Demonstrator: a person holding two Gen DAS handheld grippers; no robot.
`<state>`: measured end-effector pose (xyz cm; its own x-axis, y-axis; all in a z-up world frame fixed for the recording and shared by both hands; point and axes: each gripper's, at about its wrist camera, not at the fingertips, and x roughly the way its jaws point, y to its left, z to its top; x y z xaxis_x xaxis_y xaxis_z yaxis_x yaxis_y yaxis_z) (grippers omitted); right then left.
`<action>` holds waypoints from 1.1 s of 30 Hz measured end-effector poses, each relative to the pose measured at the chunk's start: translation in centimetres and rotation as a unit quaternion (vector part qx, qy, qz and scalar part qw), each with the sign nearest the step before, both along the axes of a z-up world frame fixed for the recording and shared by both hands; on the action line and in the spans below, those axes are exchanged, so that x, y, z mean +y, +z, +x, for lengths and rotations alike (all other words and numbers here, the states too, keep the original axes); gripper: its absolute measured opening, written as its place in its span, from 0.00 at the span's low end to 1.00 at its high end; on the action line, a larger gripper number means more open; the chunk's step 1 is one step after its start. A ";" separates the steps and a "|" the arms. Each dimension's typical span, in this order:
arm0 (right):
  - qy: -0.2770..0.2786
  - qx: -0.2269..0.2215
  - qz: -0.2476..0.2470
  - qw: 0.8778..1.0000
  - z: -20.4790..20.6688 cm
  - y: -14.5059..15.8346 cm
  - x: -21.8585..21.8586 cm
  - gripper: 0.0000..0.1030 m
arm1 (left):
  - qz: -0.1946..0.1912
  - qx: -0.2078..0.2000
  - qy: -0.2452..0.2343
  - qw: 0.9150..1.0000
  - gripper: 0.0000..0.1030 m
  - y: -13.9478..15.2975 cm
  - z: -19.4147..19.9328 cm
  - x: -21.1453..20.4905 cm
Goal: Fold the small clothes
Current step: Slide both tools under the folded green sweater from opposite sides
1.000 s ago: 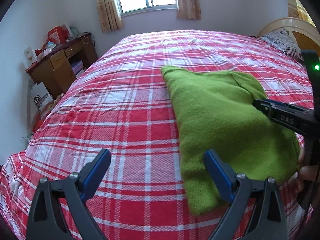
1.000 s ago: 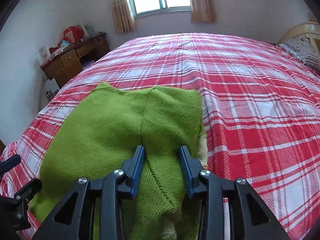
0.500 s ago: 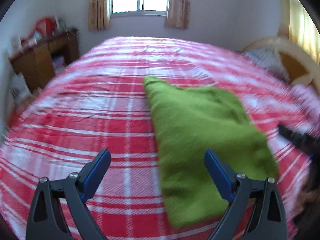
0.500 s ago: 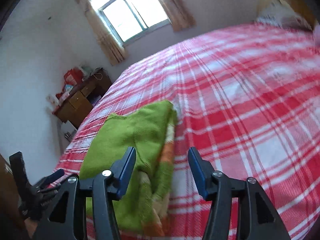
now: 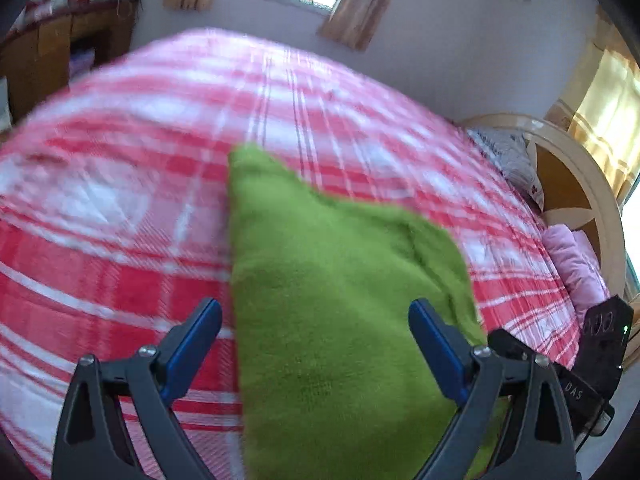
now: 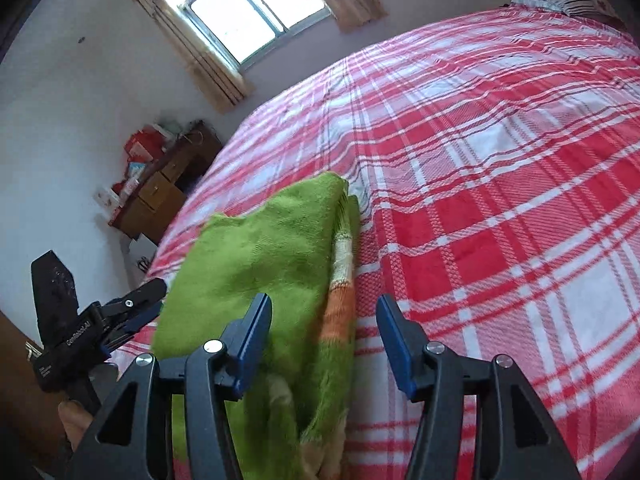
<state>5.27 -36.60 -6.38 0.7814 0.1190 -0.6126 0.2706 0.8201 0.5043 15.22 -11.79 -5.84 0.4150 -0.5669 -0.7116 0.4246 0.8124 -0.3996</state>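
A green knitted garment (image 5: 340, 320) lies partly folded on a bed (image 6: 500, 200) spread with a red-and-white plaid cover, near the bed's front edge, as a person stands over it with a handheld gripper in each hand. In the left wrist view the left gripper (image 5: 316, 344) hangs above the knit with its blue-padded fingers spread wide and nothing between them, the garment running from 6 o'clock up to a point near the centre. The right gripper (image 6: 324, 336) is likewise released, its fingers apart and straddling the garment's right edge, where an orange-and-cream striped layer (image 6: 340, 280) shows beneath the green. A dark wooden desk (image 6: 164, 196) stands against the wall at 9 o'clock in the right wrist view, under a curtained window (image 6: 256, 12); a pillow (image 5: 508, 156) and a pink cloth (image 5: 576, 264) lie by the headboard (image 5: 580, 184) at 3 o'clock in the left view. The left picture is smeared by motion, so the exact lie of the far corner is uncertain.

The step in hand appears to be taking a fresh grip for the next fold. It would go best with each gripper closing on both layers at a near corner, low against the cover, then carrying the edge across evenly so the striped underside stays tucked and the knit does not bunch.
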 end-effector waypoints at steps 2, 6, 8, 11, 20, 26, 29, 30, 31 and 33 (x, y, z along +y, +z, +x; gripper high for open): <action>0.013 0.013 0.004 1.000 1.3 -0.7 -0.1 0.54 | 0.007 0.033 -0.012 0.999 0.94 -2.1 0.2 -0.2; 0.041 0.017 0.028 0.999 3.2 -2.1 -0.7 0.56 | 0.002 0.021 -0.028 0.999 0.94 -1.9 -0.1 0.0; 0.046 0.010 0.033 0.998 4.0 -2.4 -1.0 0.58 | 0.006 0.017 -0.031 0.999 0.95 -1.9 -0.2 -0.2; 0.059 0.004 0.040 0.997 4.8 -2.5 -1.0 0.69 | 0.014 0.012 -0.031 0.999 0.96 -1.9 -0.3 -0.7; 0.133 0.012 -0.025 0.991 5.7 -2.0 2.6 0.69 | 0.021 0.008 -0.034 0.999 0.96 -1.9 0.2 -0.6; 0.118 0.015 0.005 0.993 7.1 -2.5 1.3 0.70 | 0.021 0.007 -0.035 0.999 0.96 -2.0 0.4 -0.9; 0.125 0.021 -0.029 0.991 7.3 -2.2 2.3 0.66 | 0.027 0.001 -0.030 0.999 0.91 -2.0 0.4 -1.0; 0.127 0.022 -0.036 0.991 7.2 -2.1 2.6 0.64 | 0.025 -0.002 -0.030 0.999 0.85 -1.9 0.3 -1.1; 0.129 0.020 -0.042 0.991 7.1 -2.0 2.8 0.58 | 0.022 -0.004 -0.034 0.999 0.80 -1.9 0.3 -1.2; 0.127 0.017 -0.047 0.991 6.9 -2.0 3.1 0.53 | 0.022 -0.009 -0.042 0.999 0.72 -1.8 0.1 -1.3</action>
